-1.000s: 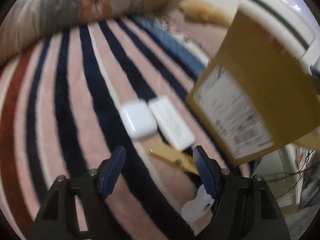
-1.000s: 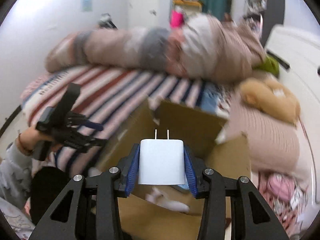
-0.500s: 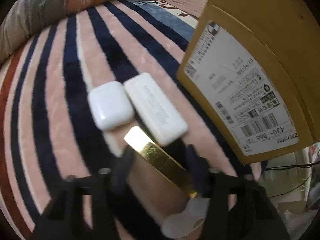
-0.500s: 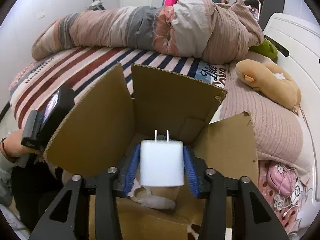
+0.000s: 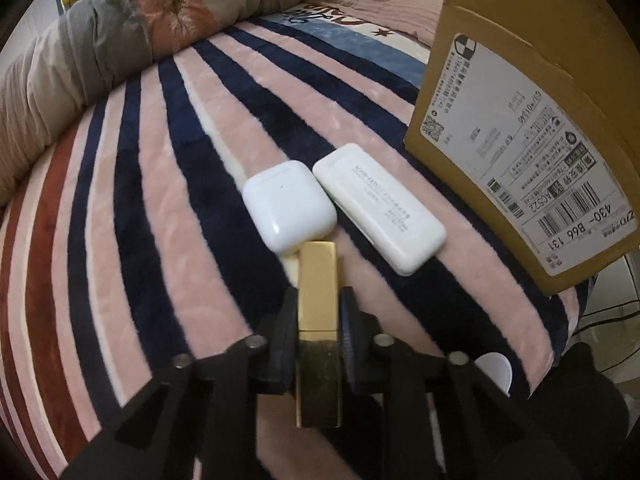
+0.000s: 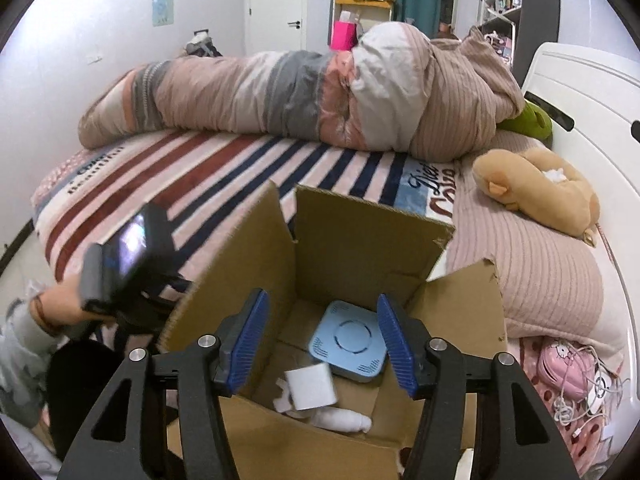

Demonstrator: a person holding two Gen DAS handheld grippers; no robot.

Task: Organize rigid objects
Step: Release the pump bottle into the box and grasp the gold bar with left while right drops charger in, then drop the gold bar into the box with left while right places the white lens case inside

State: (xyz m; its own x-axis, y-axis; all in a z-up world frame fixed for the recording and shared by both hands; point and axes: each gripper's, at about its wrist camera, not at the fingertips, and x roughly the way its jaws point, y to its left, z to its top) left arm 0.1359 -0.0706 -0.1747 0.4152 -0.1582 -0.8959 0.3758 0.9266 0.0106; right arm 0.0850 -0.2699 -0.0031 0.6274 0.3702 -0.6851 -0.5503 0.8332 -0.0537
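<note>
My left gripper [image 5: 318,300] is shut on a gold rectangular bar [image 5: 319,280] lying on the striped blanket. Just beyond it lie a white earbud case [image 5: 288,210] and a flat white rectangular device [image 5: 378,206], side by side. The cardboard box [image 5: 532,128] stands to their right. My right gripper [image 6: 320,336] is open and empty above the open box [image 6: 360,240]. Inside the box lie a white charger plug [image 6: 312,390], a light blue square device [image 6: 348,338] and a white bottle [image 6: 340,420].
A rolled duvet [image 6: 300,96] lies along the far side of the bed. A tan plush toy [image 6: 536,188] sits on the pink pillow [image 6: 532,276] at right. The left gripper and hand [image 6: 120,264] show left of the box. Cables [image 6: 580,392] lie at the lower right.
My left gripper moved in and shut on the gold bar. My right gripper opened and the white charger plug dropped into the box.
</note>
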